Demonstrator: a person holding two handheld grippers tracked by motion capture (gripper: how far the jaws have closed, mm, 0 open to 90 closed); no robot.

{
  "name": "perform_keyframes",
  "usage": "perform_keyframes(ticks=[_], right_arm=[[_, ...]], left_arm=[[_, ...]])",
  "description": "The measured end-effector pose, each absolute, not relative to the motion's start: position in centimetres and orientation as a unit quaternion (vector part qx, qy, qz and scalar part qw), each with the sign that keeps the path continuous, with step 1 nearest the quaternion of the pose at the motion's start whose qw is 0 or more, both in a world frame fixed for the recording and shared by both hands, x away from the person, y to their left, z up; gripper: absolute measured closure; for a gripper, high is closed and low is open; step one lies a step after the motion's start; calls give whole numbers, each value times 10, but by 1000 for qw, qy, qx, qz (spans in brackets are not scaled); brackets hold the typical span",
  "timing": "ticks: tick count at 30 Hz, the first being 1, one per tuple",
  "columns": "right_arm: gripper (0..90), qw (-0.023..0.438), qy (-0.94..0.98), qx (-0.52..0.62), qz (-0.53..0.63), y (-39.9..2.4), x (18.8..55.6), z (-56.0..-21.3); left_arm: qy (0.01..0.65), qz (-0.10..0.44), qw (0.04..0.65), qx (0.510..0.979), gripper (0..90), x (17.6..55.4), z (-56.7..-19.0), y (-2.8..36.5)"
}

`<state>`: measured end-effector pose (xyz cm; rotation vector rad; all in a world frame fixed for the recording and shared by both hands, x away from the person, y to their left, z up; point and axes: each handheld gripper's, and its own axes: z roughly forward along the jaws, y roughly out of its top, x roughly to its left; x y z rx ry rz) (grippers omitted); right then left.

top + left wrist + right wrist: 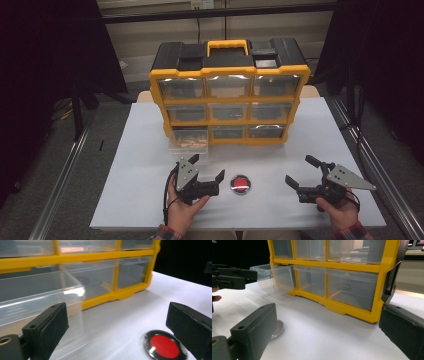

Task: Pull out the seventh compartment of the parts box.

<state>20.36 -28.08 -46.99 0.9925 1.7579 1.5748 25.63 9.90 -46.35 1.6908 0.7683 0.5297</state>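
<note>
A clear, thin-walled plastic drawer [188, 140] juts out of the bottom-left slot of the yellow-framed, black-topped organiser cabinet [229, 89] on the matte white table [140, 175]. Something brownish lies inside it. Just before it, the left gripper [205, 168] hovers with its blocky black jaws spread wide, empty. A glossy round red button [240, 184] sits beside it. The right gripper [301, 170] gapes too, holding nothing.
</note>
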Motion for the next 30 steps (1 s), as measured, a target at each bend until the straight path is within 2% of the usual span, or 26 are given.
perform_keyframes(ticks=[8, 12, 23, 30], right_arm=[[16, 286, 658, 373, 588, -281, 204, -470], [16, 286, 658, 374, 588, -281, 204, -470], [16, 288, 661, 372, 585, -281, 204, -470], [16, 289, 660, 373, 584, -281, 204, -471]], left_arm=[[309, 175, 577, 735, 26, 258, -468, 83], [306, 171, 568, 745, 25, 261, -471, 80], [298, 115, 567, 759, 26, 267, -476, 68], [270, 95, 535, 795, 43, 268, -478, 57]])
